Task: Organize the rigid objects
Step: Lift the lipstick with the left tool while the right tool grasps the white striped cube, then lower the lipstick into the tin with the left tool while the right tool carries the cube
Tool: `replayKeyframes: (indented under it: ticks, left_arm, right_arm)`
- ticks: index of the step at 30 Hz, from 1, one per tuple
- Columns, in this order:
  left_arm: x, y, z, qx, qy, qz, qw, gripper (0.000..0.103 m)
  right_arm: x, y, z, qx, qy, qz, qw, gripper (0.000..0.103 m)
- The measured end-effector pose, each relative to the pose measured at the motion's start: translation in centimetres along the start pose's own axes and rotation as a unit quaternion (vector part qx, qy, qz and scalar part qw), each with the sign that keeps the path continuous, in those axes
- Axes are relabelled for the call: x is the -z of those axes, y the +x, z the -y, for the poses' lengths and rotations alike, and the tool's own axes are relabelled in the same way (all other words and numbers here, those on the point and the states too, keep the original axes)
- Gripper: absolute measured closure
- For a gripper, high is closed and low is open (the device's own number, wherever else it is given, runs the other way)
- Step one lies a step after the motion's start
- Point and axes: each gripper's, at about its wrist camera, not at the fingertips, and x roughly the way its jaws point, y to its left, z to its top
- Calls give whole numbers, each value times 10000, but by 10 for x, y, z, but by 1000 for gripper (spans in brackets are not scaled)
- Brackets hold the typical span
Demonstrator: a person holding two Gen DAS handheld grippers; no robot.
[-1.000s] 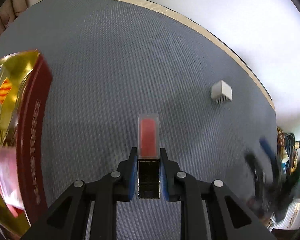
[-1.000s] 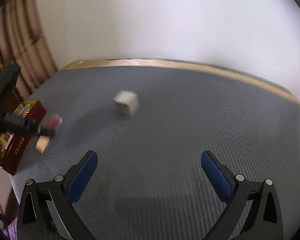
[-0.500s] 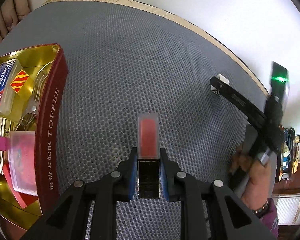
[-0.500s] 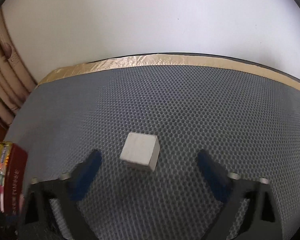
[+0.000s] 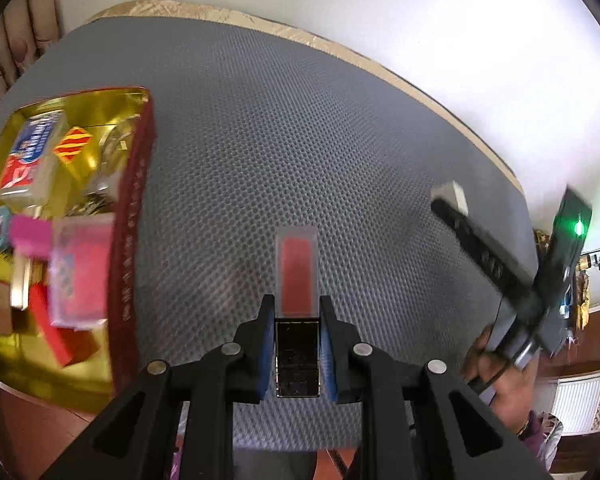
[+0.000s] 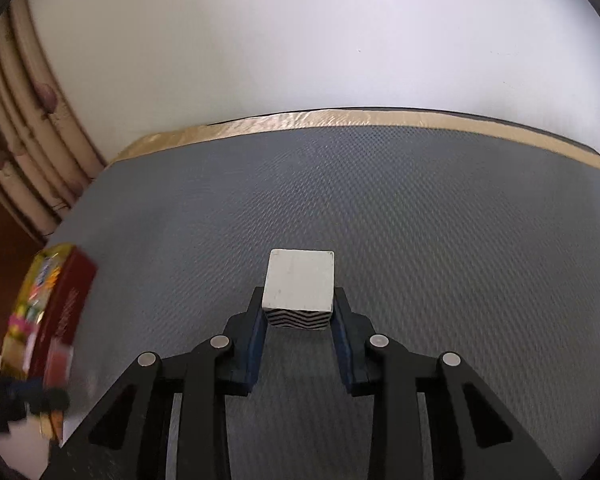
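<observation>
My left gripper (image 5: 297, 307) is shut on a clear case with a red insert (image 5: 296, 270), held above the grey mat just right of the red toffee tin (image 5: 131, 216). The tin's gold inside holds several small boxes and cards. In the right wrist view, my right gripper (image 6: 299, 301) has its jaws closing, and both blue pads press the sides of a white cube (image 6: 299, 278) with a black zigzag face. The cube sits on the mat. In the left wrist view the white cube (image 5: 454, 194) shows at the tip of the right gripper's black fingers.
The grey honeycomb mat (image 6: 420, 220) ends at a gold tape strip (image 6: 340, 120) by a white wall. The red tin (image 6: 66, 304) lies at the mat's left edge. A person's hand (image 5: 496, 376) holds the right gripper at the right.
The right gripper dropped over the white cube and its jaws went from wide open to pressing on it. The left gripper, still holding the red case, shifted so that more of the tin shows.
</observation>
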Motion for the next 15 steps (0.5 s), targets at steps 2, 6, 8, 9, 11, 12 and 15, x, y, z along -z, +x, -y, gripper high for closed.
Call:
replayKeyframes:
  ticks: [2, 6, 8, 9, 11, 12, 15]
  left_arm:
    - [6, -18, -9, 21, -44, 78, 10000, 83]
    - [9, -56, -39, -77, -219, 308, 9993, 83]
    - [9, -74, -61, -269, -339, 434, 9981, 83]
    - [7, -83, -73, -446, -376, 510, 9970, 83]
    - [2, -96, -92, -672, -459, 580, 9950, 83]
    - [-3, -99, -101, -742, -494, 613, 9941, 83]
    - [-32, -95, -118, -1049, -442, 643, 9914, 83]
  right_arm:
    - [13, -10, -10, -58, -73, 13, 10000, 75]
    - [31, -29, -32, -204, -357, 11, 9992, 75]
    - [35, -35, -41, -307, -429, 14, 9986, 75]
    - [36, -39, -46, -367, -442, 19, 9983, 75]
    - [35, -44, -53, -425, -508, 30, 9978, 75]
    - [35, -46, -58, -443, -550, 46, 9975, 75]
    - [37, -54, -67, -486, -646, 70, 9967, 75]
